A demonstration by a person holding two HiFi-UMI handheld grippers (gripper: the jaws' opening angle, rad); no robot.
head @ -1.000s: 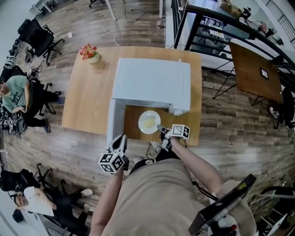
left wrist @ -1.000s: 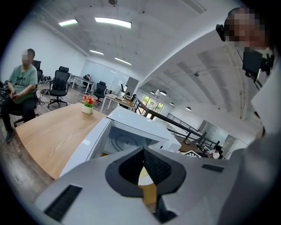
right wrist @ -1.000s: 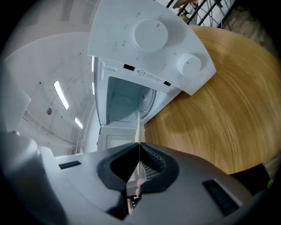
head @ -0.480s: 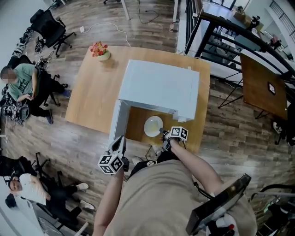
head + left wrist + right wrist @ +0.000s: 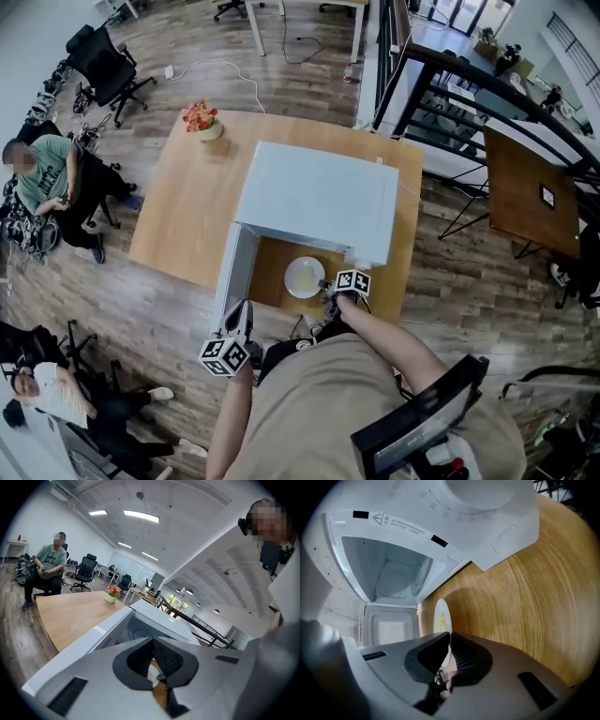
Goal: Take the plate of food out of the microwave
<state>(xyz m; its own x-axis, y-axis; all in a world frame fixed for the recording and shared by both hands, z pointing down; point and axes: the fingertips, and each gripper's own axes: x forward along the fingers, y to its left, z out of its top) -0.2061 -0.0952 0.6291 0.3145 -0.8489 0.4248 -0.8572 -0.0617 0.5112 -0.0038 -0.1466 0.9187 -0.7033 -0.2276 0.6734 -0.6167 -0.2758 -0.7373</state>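
The white microwave [image 5: 314,199] stands on the wooden table [image 5: 178,206] with its door [image 5: 232,272] swung open to the left. A white plate [image 5: 304,277] with yellow food sits just in front of the opening, over the table top. My right gripper [image 5: 329,285] is shut on the plate's near rim. In the right gripper view the plate [image 5: 442,619] runs edge-on between the jaws, and the cavity [image 5: 389,571] behind it is empty. My left gripper [image 5: 236,330] hangs shut and empty beside the door's outer end.
A small pot of flowers [image 5: 202,120] stands at the table's far left corner. A seated person [image 5: 36,176] and office chairs [image 5: 105,64] are to the left. A black railing [image 5: 450,89] and another wooden table [image 5: 530,178] lie to the right.
The head view has shifted slightly. The plate and my right gripper stay at the same spot before the microwave's opening. My left gripper has hardly moved.
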